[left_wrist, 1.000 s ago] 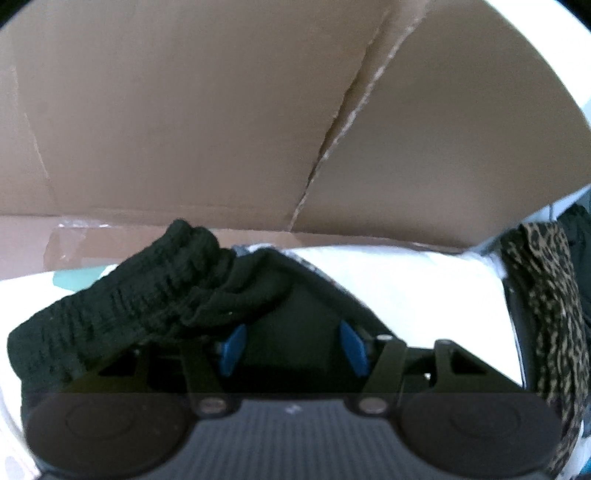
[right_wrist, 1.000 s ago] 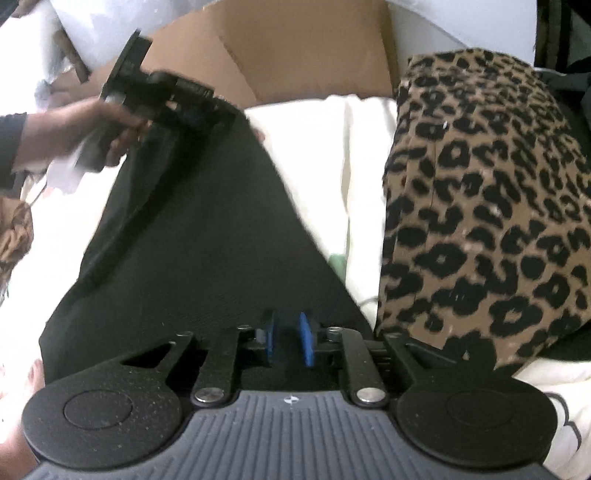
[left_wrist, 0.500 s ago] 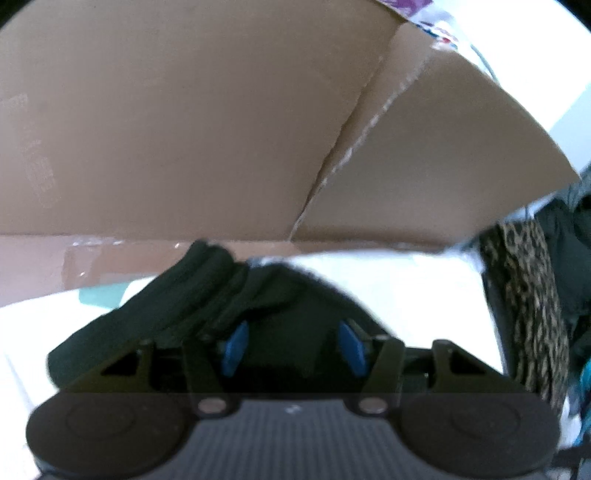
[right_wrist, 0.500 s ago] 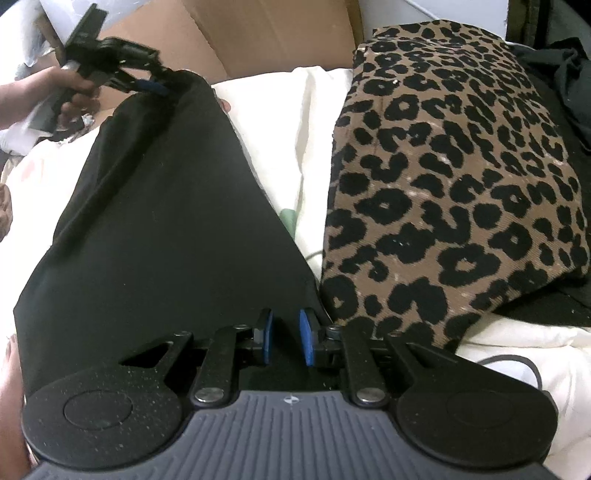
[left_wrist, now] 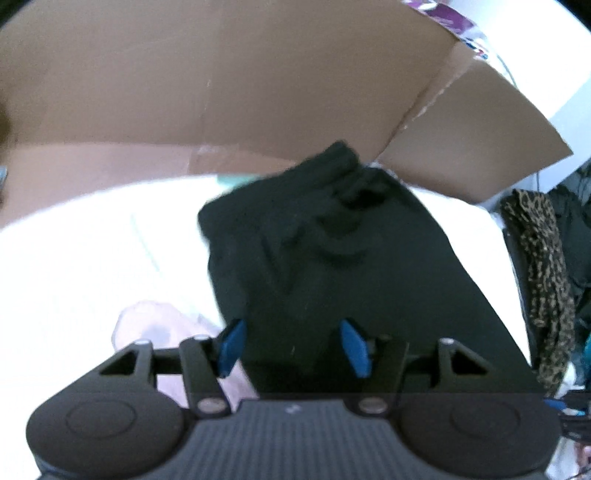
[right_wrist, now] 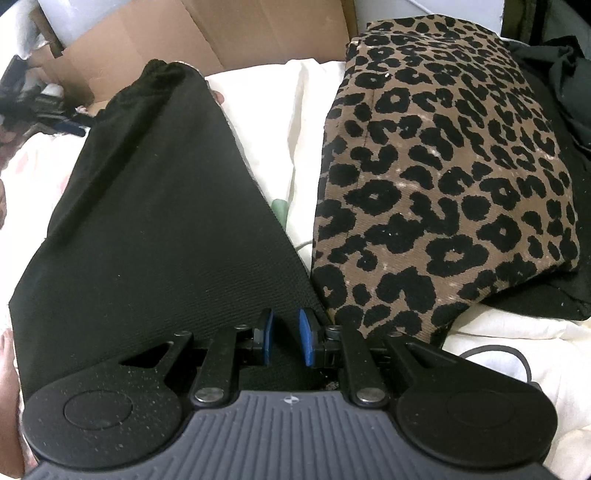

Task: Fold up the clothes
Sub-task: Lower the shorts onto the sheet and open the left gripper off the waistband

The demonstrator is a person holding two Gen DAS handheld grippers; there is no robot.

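The black ribbed-knit garment lies spread flat on the white bedding, one long dark panel w/ its gathered elastic end at the far side, near the brown cardboard box. Looks like a first fold is done — edges run fairly straight, no loose parts sticking out — but it's not yet a compact stack, so probably one or two more folds to go.

Right claw sits at the near end of the garment, jaws narrow w/ black cloth between the blue pads — reads as clenched on the near hem, pinning it.

Left claw hovers over the same garment, seen in the left wrist view as a rumpled dark shape. Its jaws are opening; pads stand well apart, nothing pressed between them — released. Frame is blurred, so fine detail is lost.

Beside the garment, on the right, a leopard-print brown-and-black folded piece rests neatly — prob. already finished. More dark clothes are heaped past it, apparently still to do.
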